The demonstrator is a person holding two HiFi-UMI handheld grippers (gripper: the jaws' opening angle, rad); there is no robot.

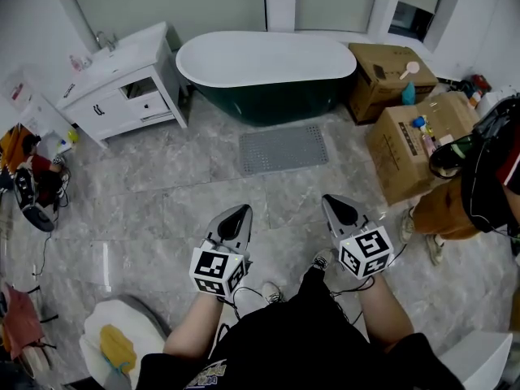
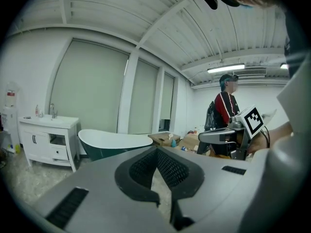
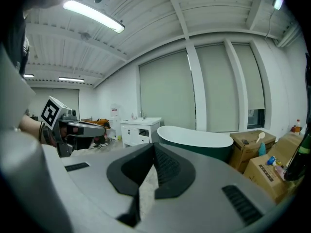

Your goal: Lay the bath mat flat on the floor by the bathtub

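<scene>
Status: the bath mat (image 1: 284,149) lies spread flat on the floor (image 1: 162,193), just in front of the bathtub (image 1: 266,63), with its long edge roughly parallel to the tub's side. No fold or curled corner is visible. I judge the laying complete; at most a check of alignment is left.

My left gripper (image 1: 240,211) has its jaws together with nothing between them. My right gripper (image 1: 332,201) is the same: jaws together, empty. Both are held side by side on the far side of the mat from the bathtub, well apart from the mat, touching nothing, tips pointing toward the tub.
</scene>
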